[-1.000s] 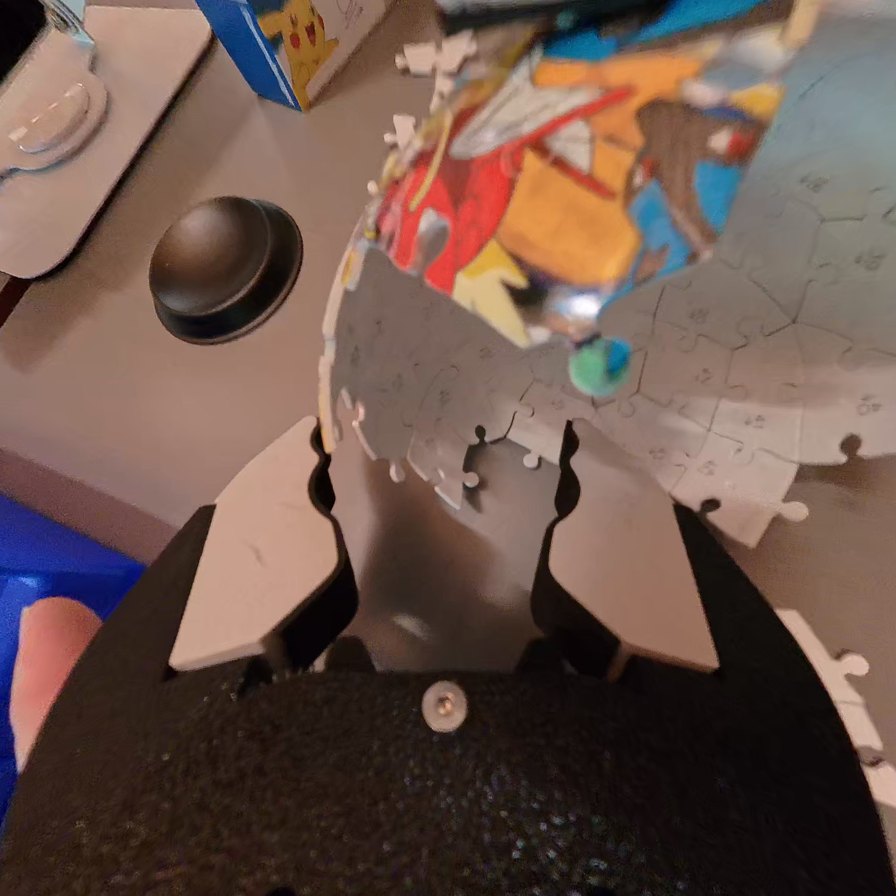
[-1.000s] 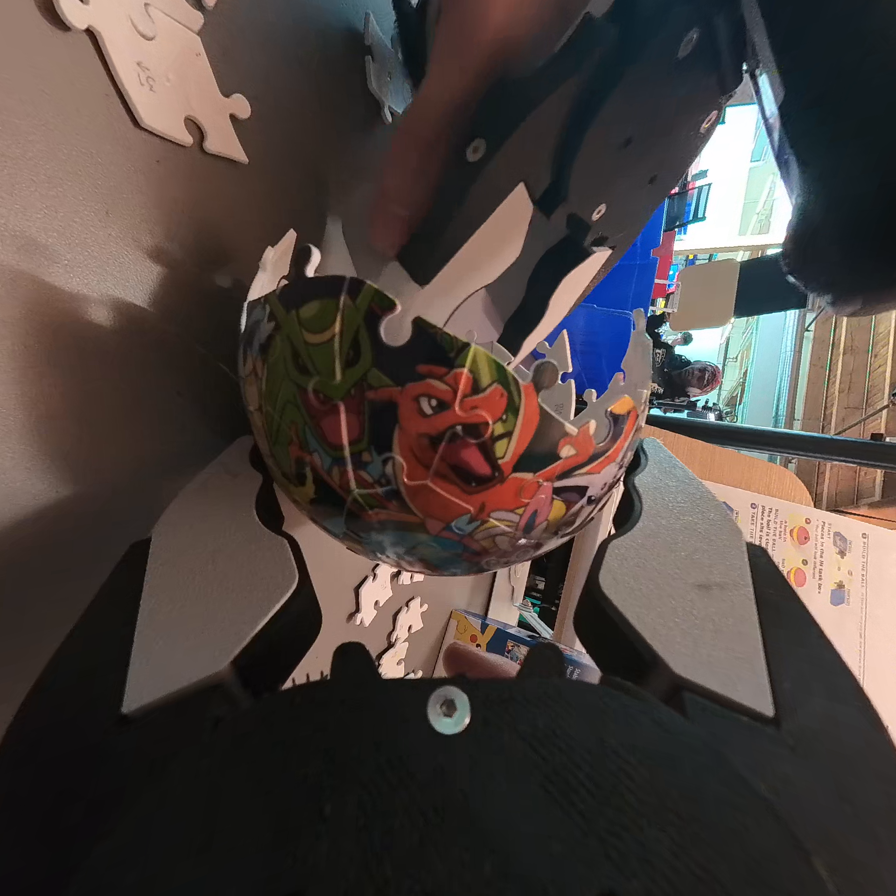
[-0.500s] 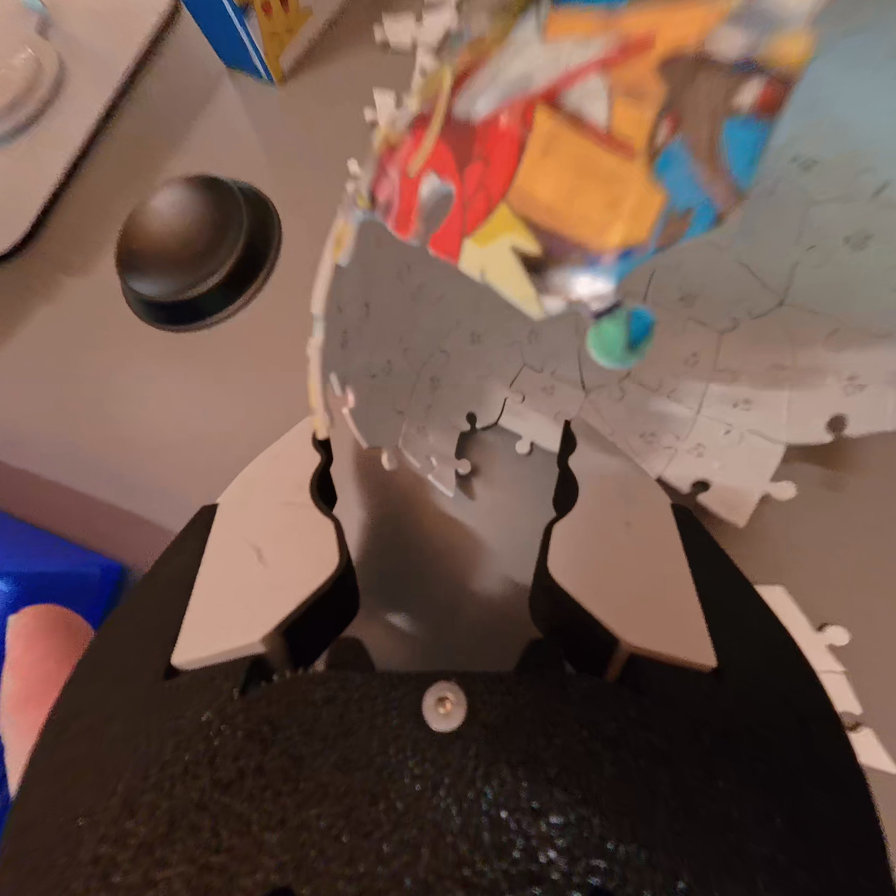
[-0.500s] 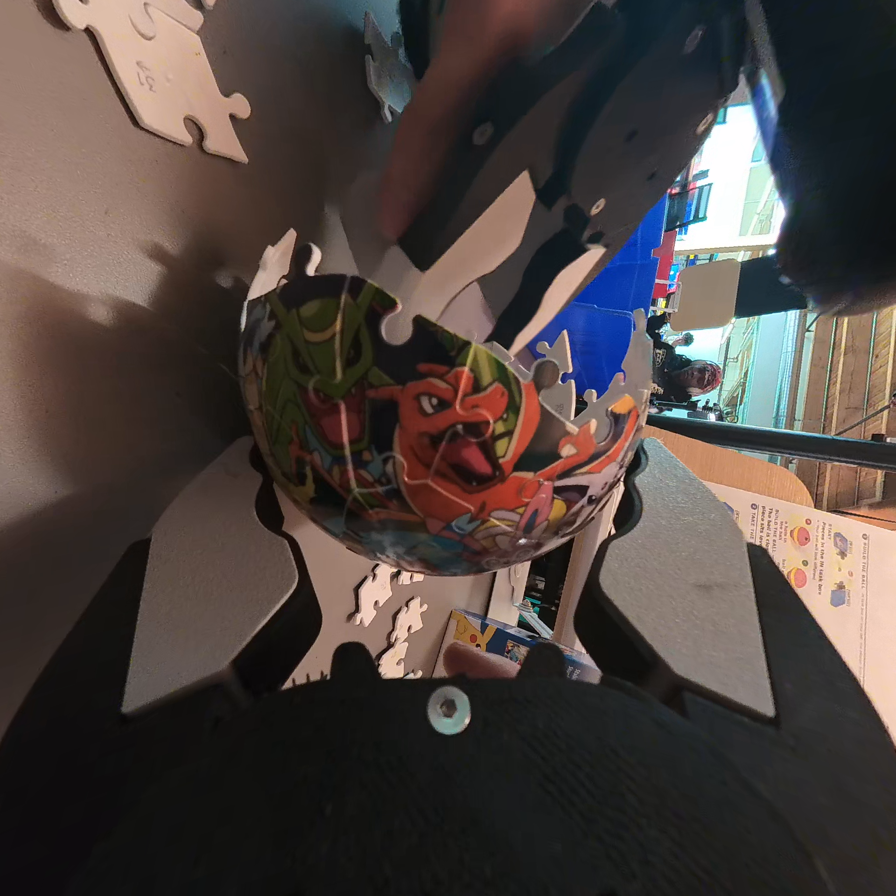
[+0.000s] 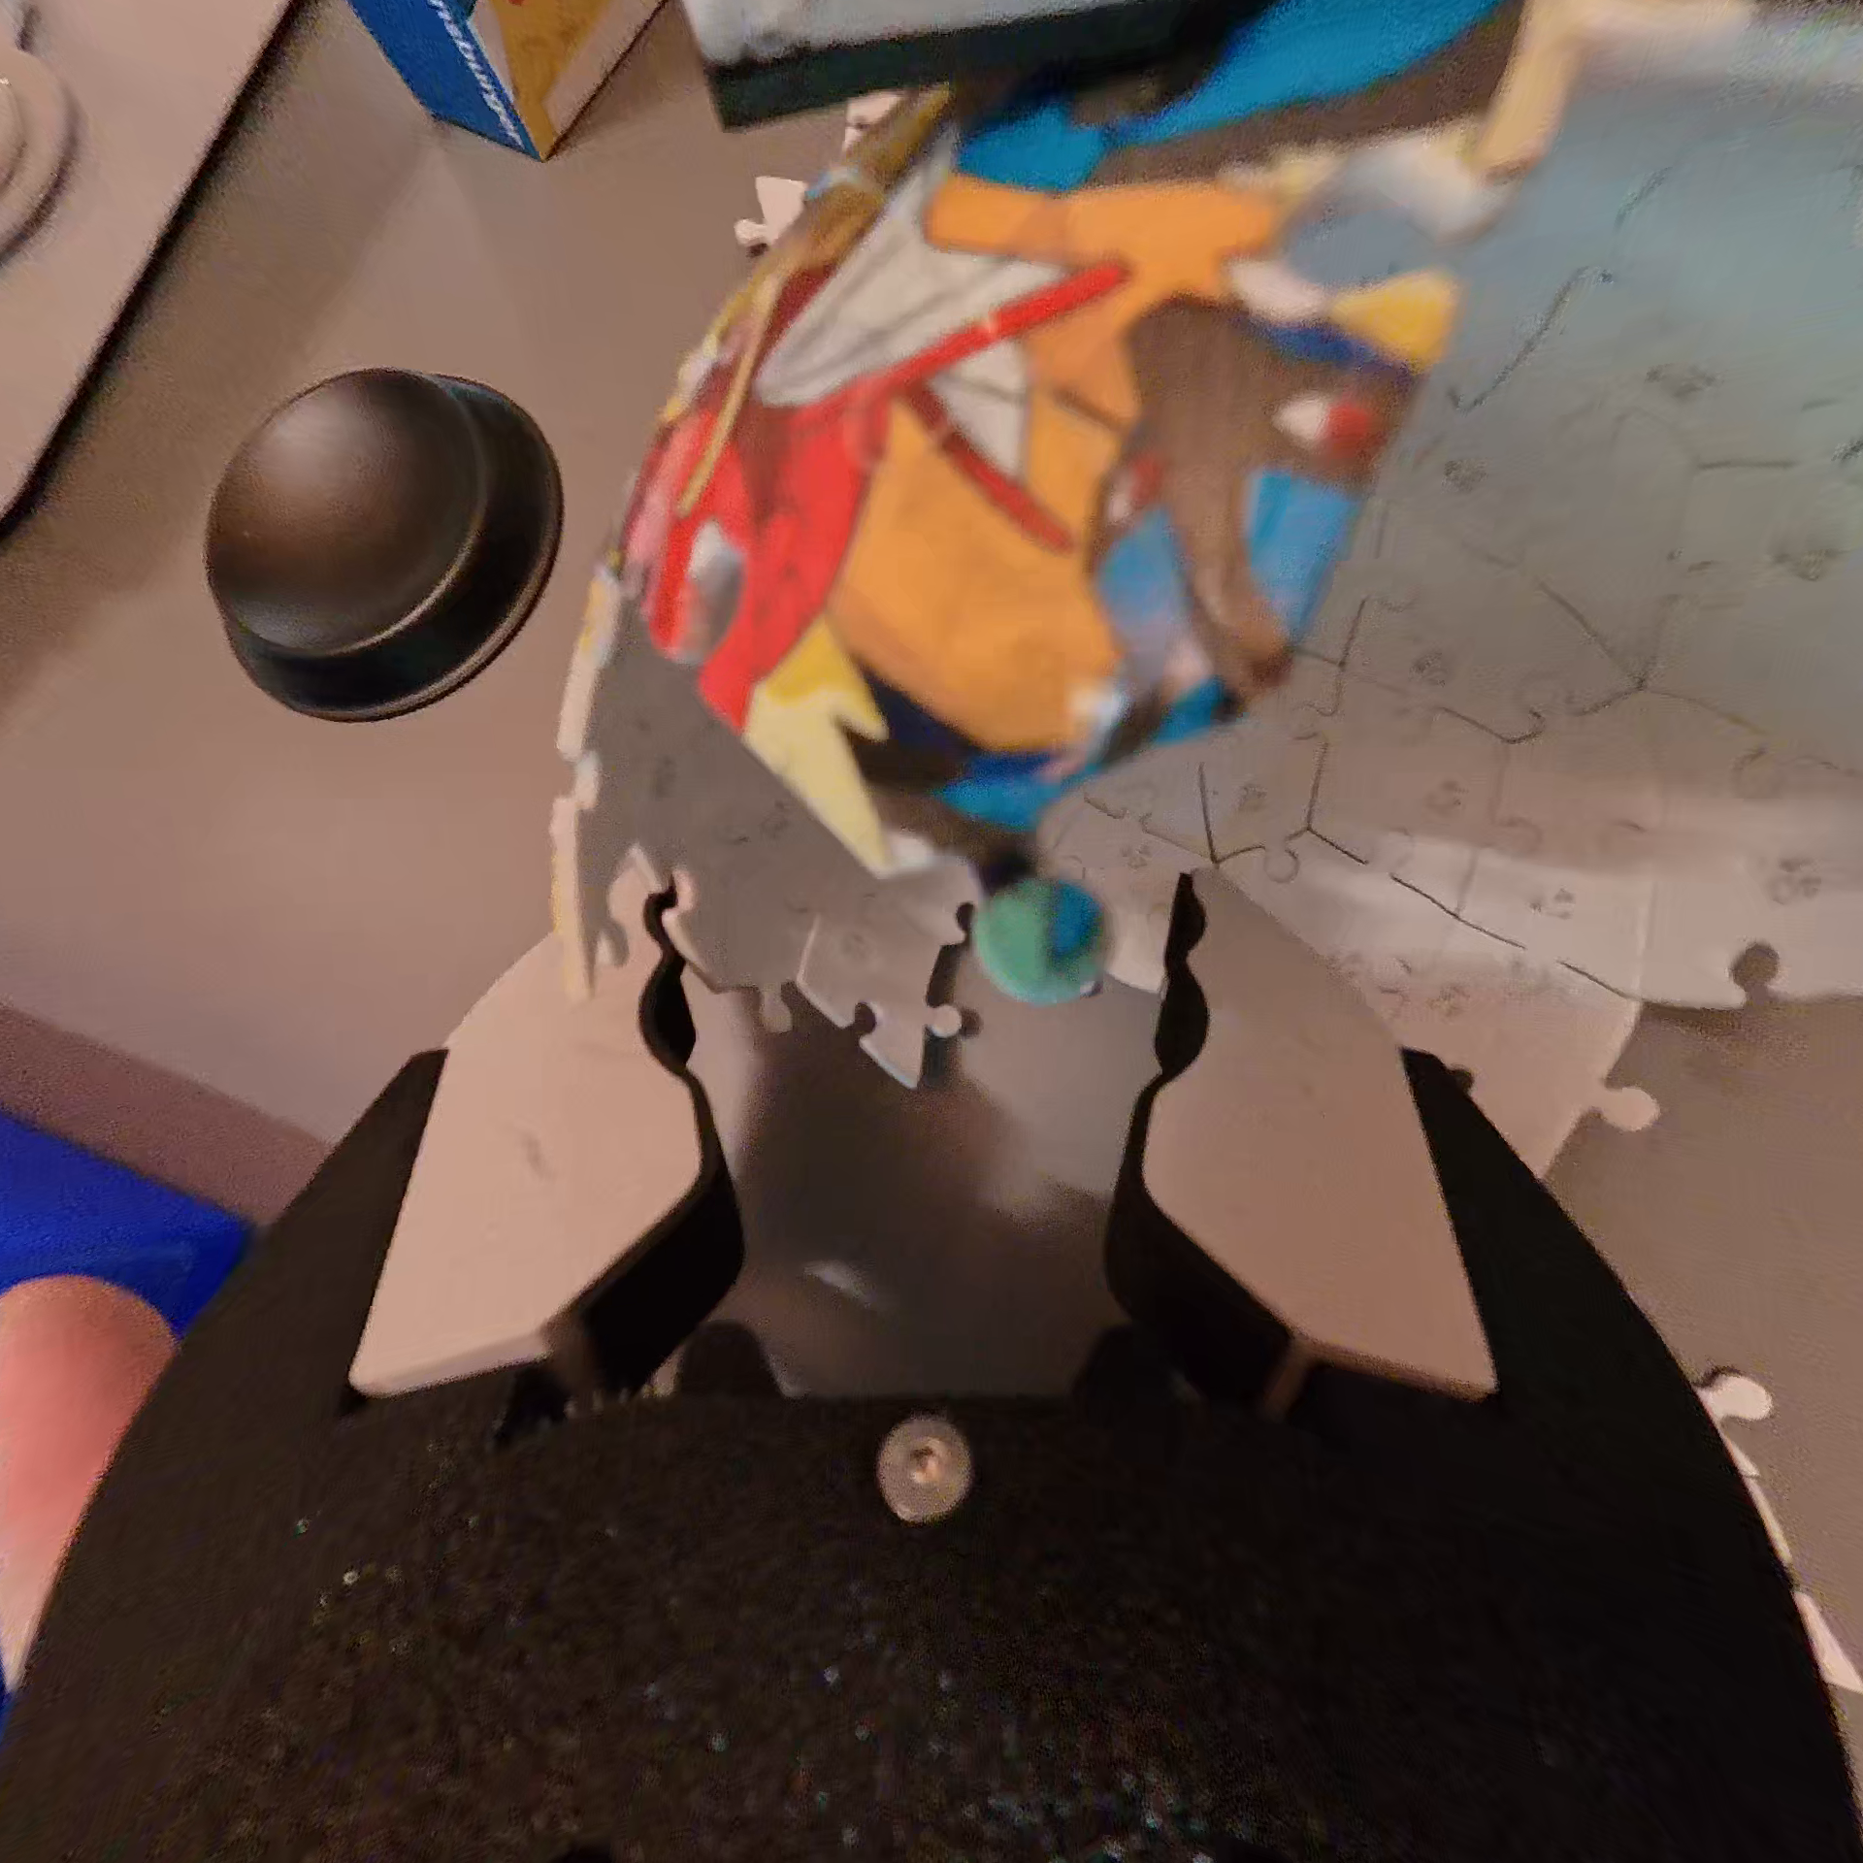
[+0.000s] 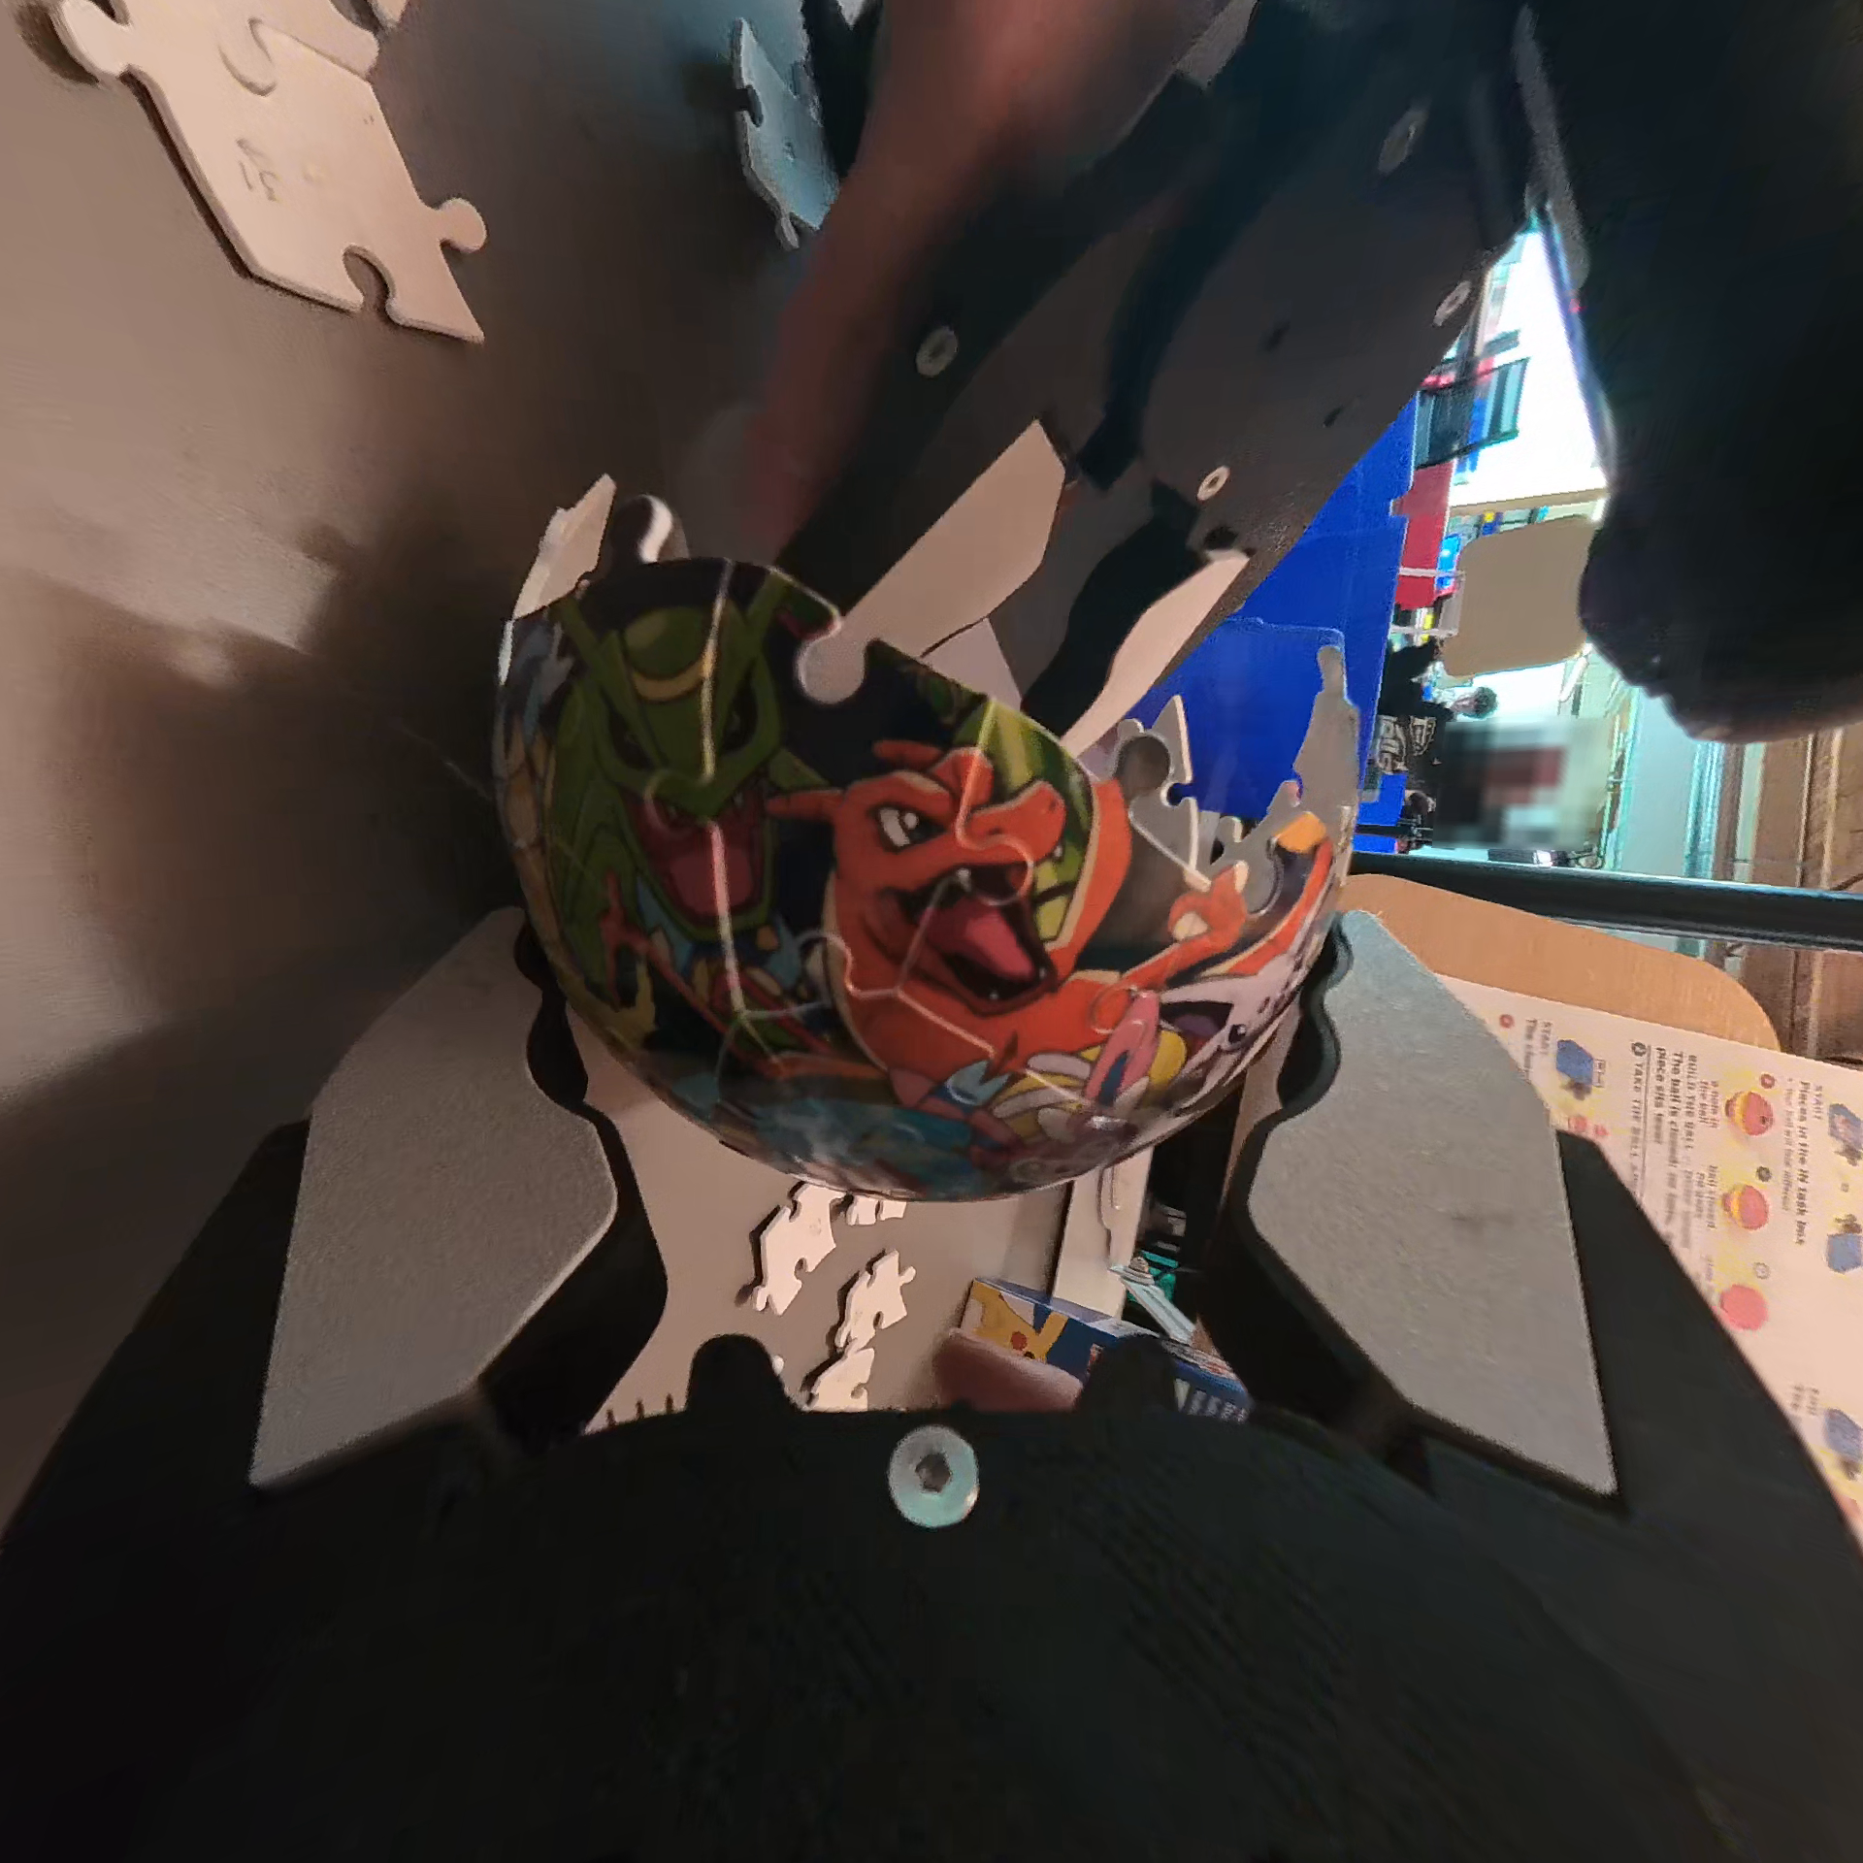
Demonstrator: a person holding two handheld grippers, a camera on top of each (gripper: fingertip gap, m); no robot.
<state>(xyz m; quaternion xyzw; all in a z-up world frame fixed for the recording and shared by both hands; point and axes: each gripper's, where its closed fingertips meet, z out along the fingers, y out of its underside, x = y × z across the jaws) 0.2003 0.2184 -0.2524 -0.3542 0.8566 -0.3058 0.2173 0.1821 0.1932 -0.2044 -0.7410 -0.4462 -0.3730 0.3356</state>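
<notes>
My right gripper has its jaws spread wide and pressed on both flanks of the puzzle shell, a half-built ball of curved printed pieces; it sits cradled between the jaws with its jagged open rim facing away from me. My left gripper has its jaws parted and pinches nothing. The shell's grey inner rim sits between the jaw tips, a small green-blue tab just inside the right one.

Judgement: the shell looks thin and only tab-locked, so I keep the right squeeze light and even, since more would likely pop seams. With the left I would work slowly at the rim, square to the edge, and press along the curve, not across it.

Beyond the left jaw, well apart, a dark domed stand rests on the worktop. Loose white pieces lie ahead and left of the right jaws. A printed sheet lies to their right.
</notes>
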